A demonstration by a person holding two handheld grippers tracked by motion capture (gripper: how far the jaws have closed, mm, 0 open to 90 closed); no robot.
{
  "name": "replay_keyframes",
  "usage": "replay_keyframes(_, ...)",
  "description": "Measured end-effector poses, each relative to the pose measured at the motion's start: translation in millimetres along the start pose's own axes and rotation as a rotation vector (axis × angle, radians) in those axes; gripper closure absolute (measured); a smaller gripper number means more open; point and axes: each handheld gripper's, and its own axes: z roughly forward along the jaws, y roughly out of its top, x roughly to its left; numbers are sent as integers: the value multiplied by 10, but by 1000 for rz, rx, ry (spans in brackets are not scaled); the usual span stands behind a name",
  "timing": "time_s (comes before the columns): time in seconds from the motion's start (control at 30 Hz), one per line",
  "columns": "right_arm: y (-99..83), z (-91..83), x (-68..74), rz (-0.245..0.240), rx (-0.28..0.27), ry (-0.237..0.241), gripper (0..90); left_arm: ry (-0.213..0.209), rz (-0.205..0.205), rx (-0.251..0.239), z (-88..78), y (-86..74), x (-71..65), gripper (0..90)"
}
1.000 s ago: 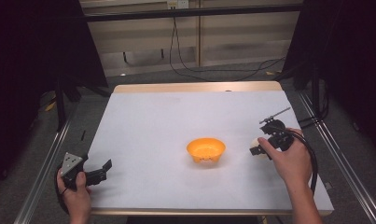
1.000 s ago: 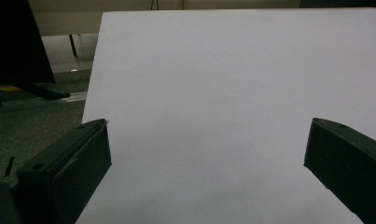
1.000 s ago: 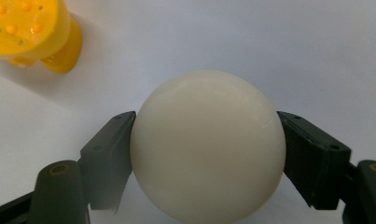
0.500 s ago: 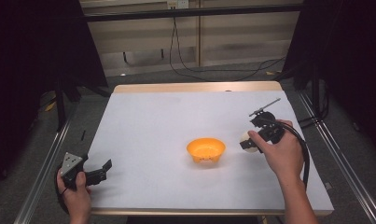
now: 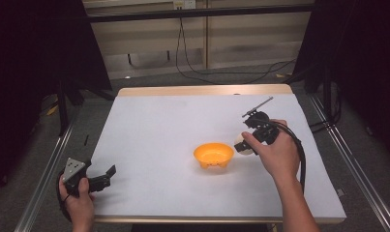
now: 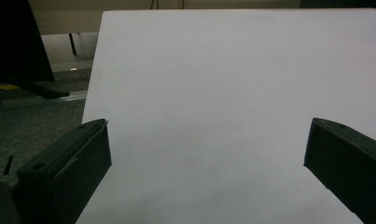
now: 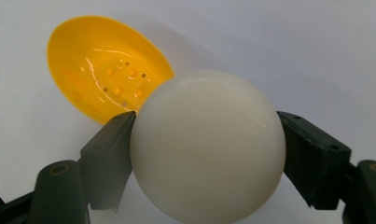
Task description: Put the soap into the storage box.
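An orange bowl [image 5: 213, 155] stands near the middle of the white table [image 5: 183, 121]; in the right gripper view the bowl [image 7: 101, 70] shows small holes in its bottom. My right gripper [image 5: 244, 145] is just right of the bowl and raised off the table, shut on a white ball [image 5: 243, 146]. Both black jaws press the sides of the ball [image 7: 208, 151], with my right gripper [image 7: 206, 140] aimed toward the bowl's rim. My left gripper [image 5: 105, 178] rests at the table's near left corner, open, with bare table between its jaws; my left gripper [image 6: 206, 154] holds nothing.
The table has a wooden edge [image 5: 202, 90] at the far side. Metal rails [image 5: 42, 179] run along both sides, and black cables [image 5: 221, 72] lie on the floor beyond the table. Dark curtains hang left and right.
My right hand has carried the white ball up and leftward, from the table's right side to beside the bowl. The left hand has stayed still.
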Motion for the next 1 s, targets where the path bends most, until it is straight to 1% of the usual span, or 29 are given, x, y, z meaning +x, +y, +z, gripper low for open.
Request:
replay_keyframes(0.07,17,9,17,-3,0,1,239,0,-1,0,0,0,0,4)
replay_keyframes(0.1,54,26,54,-11,7,4,239,-1,-1,0,0,0,0,4)
replay_keyframes(0.13,64,35,63,-17,2,6,239,0,-1,0,0,0,0,4)
replay_keyframes(0.17,64,35,63,-17,2,6,239,0,-1,0,0,0,0,4)
replay_keyframes(0.27,119,70,120,-25,4,16,239,4,2,3,-4,1,4,4)
replay_keyframes(0.33,141,90,143,-31,8,26,239,-2,2,0,-3,0,9,4)
replay_keyframes(0.6,224,175,250,-49,18,40,238,3,3,2,-3,2,10,4)
replay_keyframes(0.77,267,211,309,-59,24,39,239,3,3,2,-3,2,10,4)
replay_keyframes(0.8,290,233,337,-64,25,48,238,2,2,2,-4,2,11,4)
replay_keyframes(1.0,331,300,409,-73,36,51,238,-3,0,1,-3,1,14,4)
